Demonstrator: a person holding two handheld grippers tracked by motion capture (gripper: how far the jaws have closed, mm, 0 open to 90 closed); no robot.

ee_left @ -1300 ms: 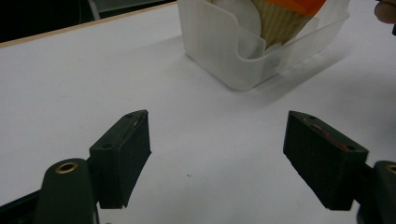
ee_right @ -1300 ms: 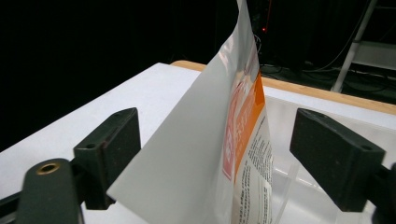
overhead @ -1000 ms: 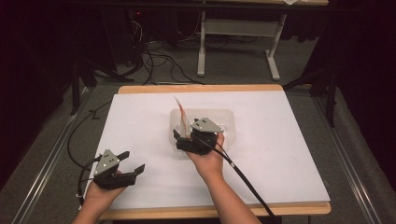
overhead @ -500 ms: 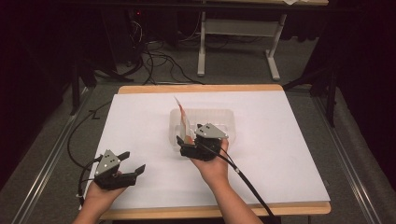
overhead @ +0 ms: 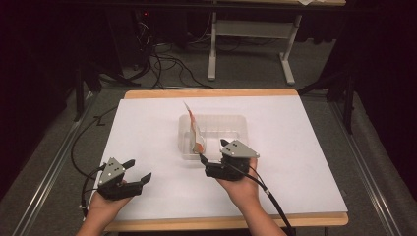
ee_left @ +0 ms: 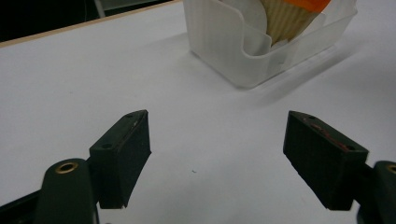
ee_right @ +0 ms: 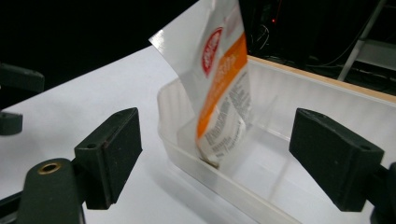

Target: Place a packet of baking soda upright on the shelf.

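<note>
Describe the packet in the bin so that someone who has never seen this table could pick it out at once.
On the white table a clear plastic bin sits near the middle, just beyond the right tool. The packet stands on end in the bin's left part, leaning and rising above the rim. It is white with an orange band, a red logo and small print, the one coloured thing on the table.
</note>
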